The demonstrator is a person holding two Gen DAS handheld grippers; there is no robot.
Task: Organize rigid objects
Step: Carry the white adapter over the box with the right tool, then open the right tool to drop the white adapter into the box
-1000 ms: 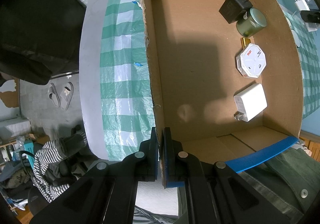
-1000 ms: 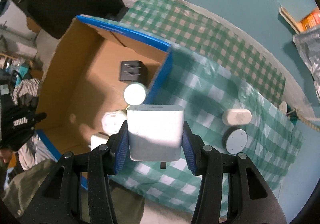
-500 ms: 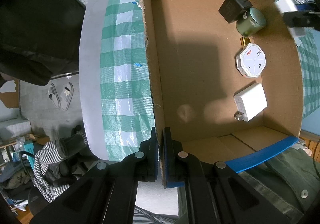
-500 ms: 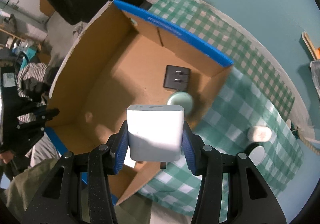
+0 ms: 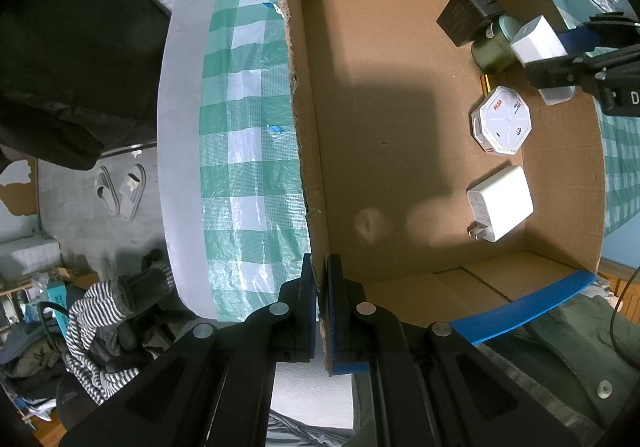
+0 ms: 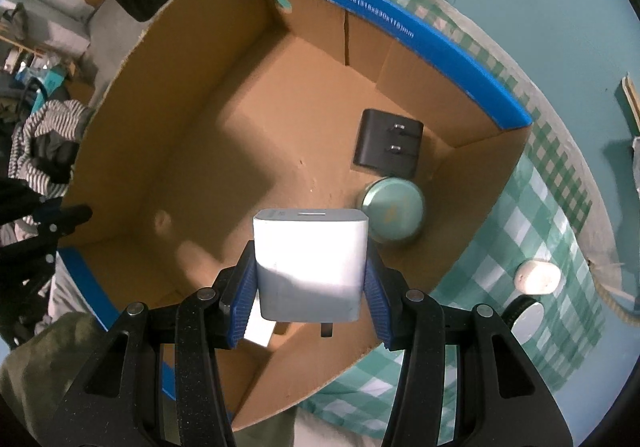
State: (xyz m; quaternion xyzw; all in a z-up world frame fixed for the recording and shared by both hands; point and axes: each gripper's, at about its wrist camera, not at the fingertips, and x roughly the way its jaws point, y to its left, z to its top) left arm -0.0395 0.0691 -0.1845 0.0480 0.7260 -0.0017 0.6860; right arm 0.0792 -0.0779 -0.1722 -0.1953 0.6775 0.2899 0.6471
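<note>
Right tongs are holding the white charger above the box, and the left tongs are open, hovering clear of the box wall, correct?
Not quite. The left tongs are shut on the cardboard box wall, gripping its edge, as the left wrist view shows. The rest holds: the right tongs grip the white charger above the box interior.

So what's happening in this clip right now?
A person is sorting small hard items into a cardboard box. The left tongs are shut on the box's side wall, steadying it. The right tongs grip a white charger and hold it above the box interior, near the green tin and black adapter. Two white items lie on the checked cloth outside.
</note>
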